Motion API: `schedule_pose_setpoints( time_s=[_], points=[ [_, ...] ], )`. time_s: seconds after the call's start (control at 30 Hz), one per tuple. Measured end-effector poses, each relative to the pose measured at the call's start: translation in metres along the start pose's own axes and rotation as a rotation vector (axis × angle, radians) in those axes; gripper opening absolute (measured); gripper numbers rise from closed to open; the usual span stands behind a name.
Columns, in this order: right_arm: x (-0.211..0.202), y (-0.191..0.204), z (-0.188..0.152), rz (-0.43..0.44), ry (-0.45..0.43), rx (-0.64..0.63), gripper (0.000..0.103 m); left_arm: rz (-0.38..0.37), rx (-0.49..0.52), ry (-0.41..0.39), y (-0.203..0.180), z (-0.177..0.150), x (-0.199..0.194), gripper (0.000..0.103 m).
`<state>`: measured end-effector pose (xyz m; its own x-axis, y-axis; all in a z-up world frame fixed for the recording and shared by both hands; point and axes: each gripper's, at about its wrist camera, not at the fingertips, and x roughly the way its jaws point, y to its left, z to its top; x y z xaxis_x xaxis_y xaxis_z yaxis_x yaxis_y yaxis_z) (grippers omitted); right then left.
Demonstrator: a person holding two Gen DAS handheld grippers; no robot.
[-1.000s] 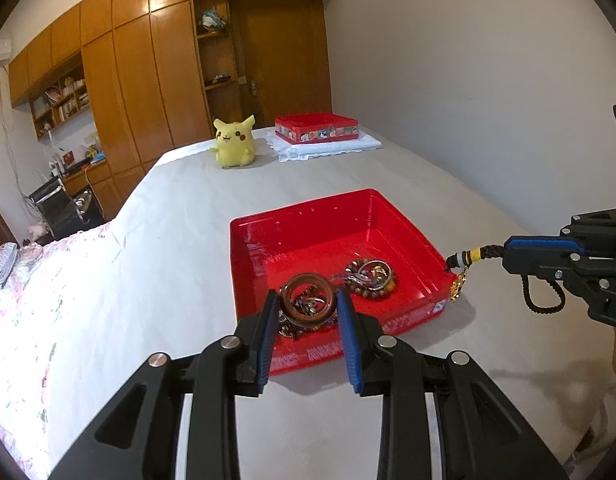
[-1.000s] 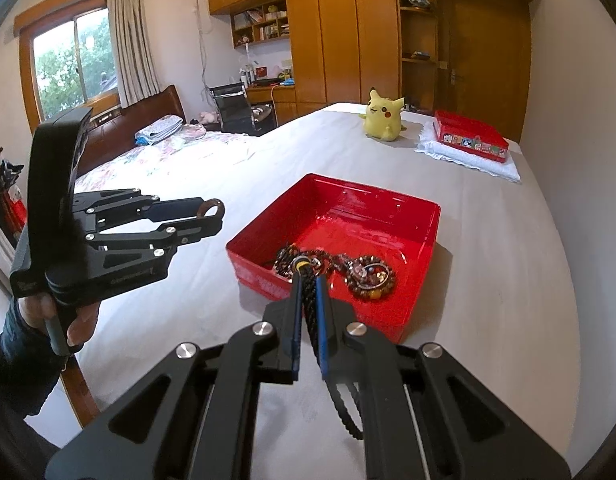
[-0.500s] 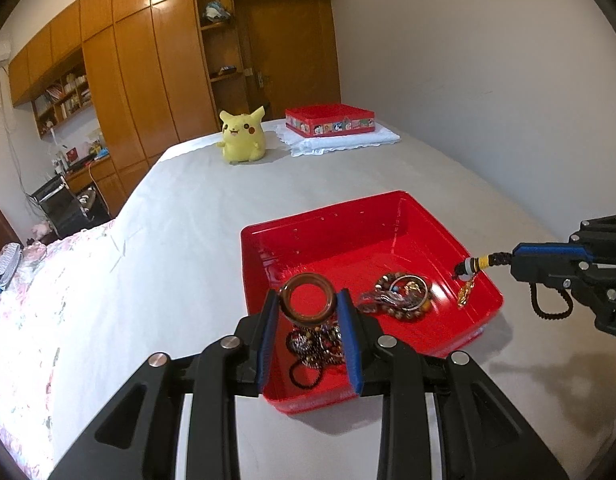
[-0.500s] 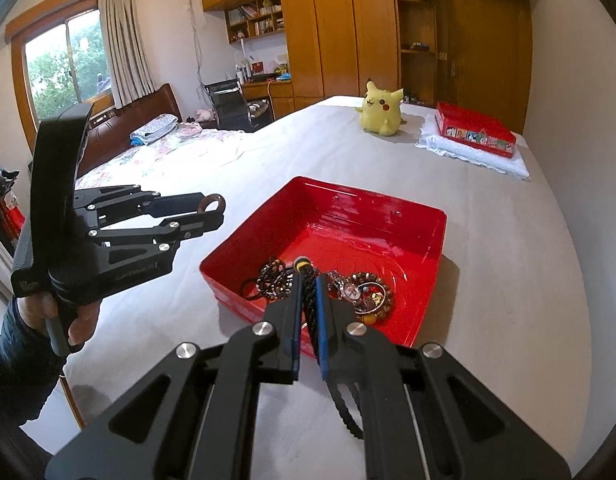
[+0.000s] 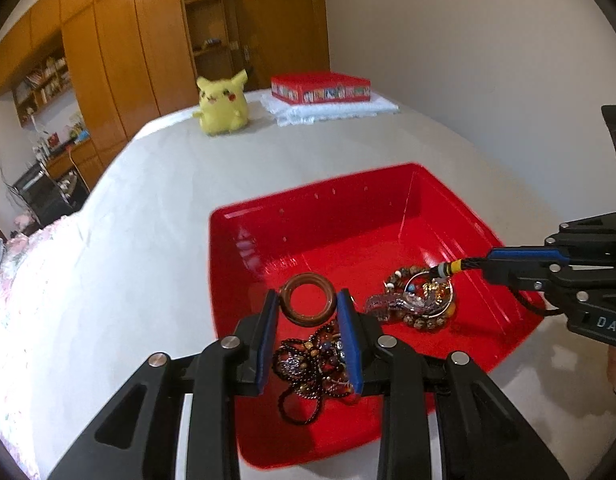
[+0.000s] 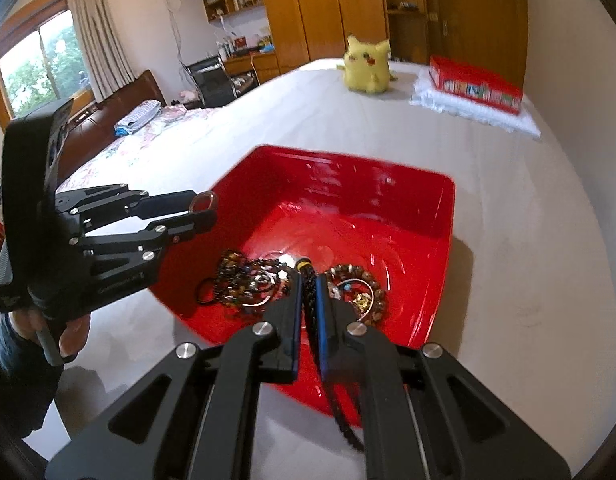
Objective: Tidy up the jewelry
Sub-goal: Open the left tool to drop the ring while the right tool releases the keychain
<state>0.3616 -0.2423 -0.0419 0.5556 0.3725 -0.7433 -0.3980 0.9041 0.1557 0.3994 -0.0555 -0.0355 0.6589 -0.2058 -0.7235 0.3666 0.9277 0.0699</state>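
- White, smooth bed cover (image 5: 148,240) is seen filling the frame, with wooden wardrobes (image 5: 120,48) along the back.
- At lower centre of the left wrist view, the left gripper (image 5: 309,312) is clamped on a round brown wooden ring (image 5: 309,299), held over the near left part of the glossy red plastic tray (image 5: 347,208).
- Dark beaded strands (image 5: 315,364) are heaped on the tray floor below the ring; a second beaded tangle (image 5: 419,304) lies to their right.
- At right, the right gripper (image 5: 487,265) is closed on a black braided cord (image 6: 309,288) with a yellow-banded tip.
- Open cover is left around all tray edges; a yellow plush toy (image 5: 222,102) and a red box (image 5: 319,88) sit well apart at the far end.
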Motion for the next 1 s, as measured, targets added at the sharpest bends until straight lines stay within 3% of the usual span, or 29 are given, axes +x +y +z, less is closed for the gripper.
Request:
schedule_pose_setpoints(
  time_s=[0.23,0.57,0.63,0.7,0.93,1.0],
  points=[
    [0.028,-0.006,-0.001,-0.009,0.047,0.003,0.005,-0.016,-0.004,0.068,0.001,-0.008,0.032,0.030],
    [0.041,0.002,0.014,0.000,0.045,-0.012,0.006,-0.007,-0.006,0.089,0.001,-0.011,0.039,0.030],
    [0.045,0.003,0.013,-0.005,0.056,-0.013,0.009,-0.006,-0.006,0.093,0.000,-0.012,0.041,0.036],
    [0.049,0.002,0.010,-0.009,0.071,-0.011,0.012,0.003,-0.005,0.086,0.000,-0.013,0.040,0.048],
    [0.036,-0.001,0.002,-0.020,0.053,0.006,0.021,0.015,0.004,0.060,-0.003,-0.017,0.026,0.061],
    [0.026,0.001,-0.003,-0.029,0.035,0.007,0.035,0.027,0.005,0.039,-0.004,-0.019,0.015,0.073]
  ],
)
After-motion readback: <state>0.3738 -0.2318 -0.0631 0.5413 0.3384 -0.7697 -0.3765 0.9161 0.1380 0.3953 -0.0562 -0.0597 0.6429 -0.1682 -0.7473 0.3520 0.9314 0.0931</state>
